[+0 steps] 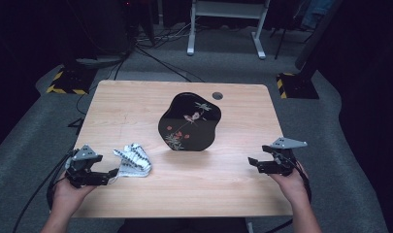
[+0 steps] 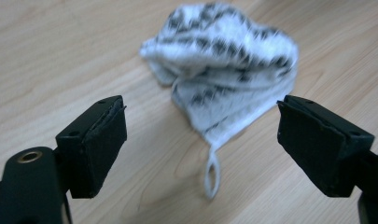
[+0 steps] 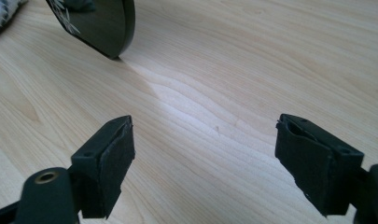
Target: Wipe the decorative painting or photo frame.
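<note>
Pale wood-grain table (image 1: 136, 102) on grey carpet, dark room around. My left gripper (image 1: 112, 173) gapes wide just beside the crumpled black-and-white knit cloth (image 1: 132, 159); my right gripper (image 1: 252, 162) gapes too, well apart from the glossy black wavy-edged tray (image 1: 189, 123).

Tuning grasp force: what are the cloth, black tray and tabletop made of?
Cloth: soft knit or terry fabric, white with dark pattern, crumpled, hanging loop.
Black tray: glossy, probably lacquered wood or plastic; painted bird and flowers, hard thick rim.
Tabletop: light wood-grain surface, likely laminate, smooth matte.
</note>
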The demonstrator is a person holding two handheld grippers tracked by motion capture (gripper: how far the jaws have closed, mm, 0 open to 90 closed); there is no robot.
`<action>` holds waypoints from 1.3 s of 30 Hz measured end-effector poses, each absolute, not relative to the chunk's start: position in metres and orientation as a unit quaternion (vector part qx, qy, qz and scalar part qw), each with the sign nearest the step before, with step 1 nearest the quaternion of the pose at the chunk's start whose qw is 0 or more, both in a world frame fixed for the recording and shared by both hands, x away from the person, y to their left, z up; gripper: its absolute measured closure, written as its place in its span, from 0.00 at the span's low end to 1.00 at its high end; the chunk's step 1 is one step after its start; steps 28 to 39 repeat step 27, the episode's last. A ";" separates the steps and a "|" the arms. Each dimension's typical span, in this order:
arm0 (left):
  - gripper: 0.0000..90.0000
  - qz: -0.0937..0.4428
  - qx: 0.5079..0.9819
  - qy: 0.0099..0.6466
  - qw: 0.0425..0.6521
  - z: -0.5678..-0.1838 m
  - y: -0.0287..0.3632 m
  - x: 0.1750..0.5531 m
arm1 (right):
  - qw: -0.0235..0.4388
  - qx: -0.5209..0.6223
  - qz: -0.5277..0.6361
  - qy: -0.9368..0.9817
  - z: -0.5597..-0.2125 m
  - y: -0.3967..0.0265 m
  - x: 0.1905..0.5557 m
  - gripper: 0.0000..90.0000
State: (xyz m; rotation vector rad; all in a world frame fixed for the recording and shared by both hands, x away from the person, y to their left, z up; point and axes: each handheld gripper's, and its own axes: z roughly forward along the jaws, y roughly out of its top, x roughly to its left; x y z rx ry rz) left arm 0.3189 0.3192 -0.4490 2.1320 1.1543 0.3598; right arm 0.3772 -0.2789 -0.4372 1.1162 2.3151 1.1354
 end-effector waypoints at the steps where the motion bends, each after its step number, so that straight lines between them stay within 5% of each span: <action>1: 0.18 0.137 0.821 0.446 0.329 -0.452 0.320 0.318 | 0.165 0.394 0.398 0.812 -0.439 -0.279 0.378 0.23; 11: 0.17 0.106 0.834 0.462 0.282 -0.479 0.327 0.328 | 0.158 0.406 0.353 0.828 -0.458 -0.270 0.383 0.26; 39: 0.15 0.103 0.835 0.456 0.290 -0.488 0.330 0.332 | 0.152 0.414 0.330 0.835 -0.482 -0.264 0.387 0.20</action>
